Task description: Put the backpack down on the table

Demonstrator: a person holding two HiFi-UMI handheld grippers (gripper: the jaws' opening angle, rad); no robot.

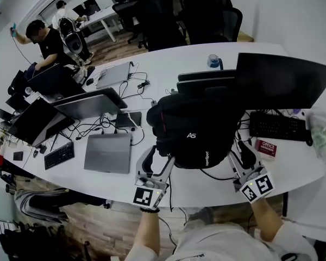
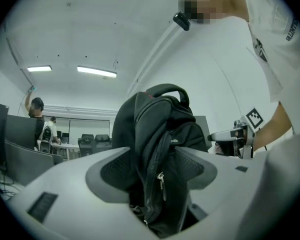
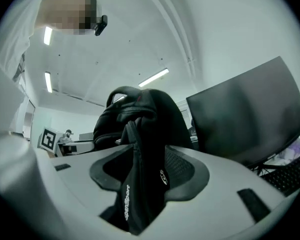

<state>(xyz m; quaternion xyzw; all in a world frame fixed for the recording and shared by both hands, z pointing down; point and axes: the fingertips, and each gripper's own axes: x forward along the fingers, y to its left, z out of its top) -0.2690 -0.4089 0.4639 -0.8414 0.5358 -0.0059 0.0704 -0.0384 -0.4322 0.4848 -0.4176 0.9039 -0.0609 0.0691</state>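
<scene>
My left gripper and right gripper jaws apart, black fabric backpack loose between, on white table, dark flat monitor just behind.

An office: a long white table with laptops, a monitor and keyboard, swivel chairs behind.

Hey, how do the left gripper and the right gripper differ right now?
The left gripper has the backpack's zipper between its jaws; the right gripper has a lettered fold. The left gripper sits at the bag's left lower corner, the right gripper at its right. Both stand open around fabric.
</scene>
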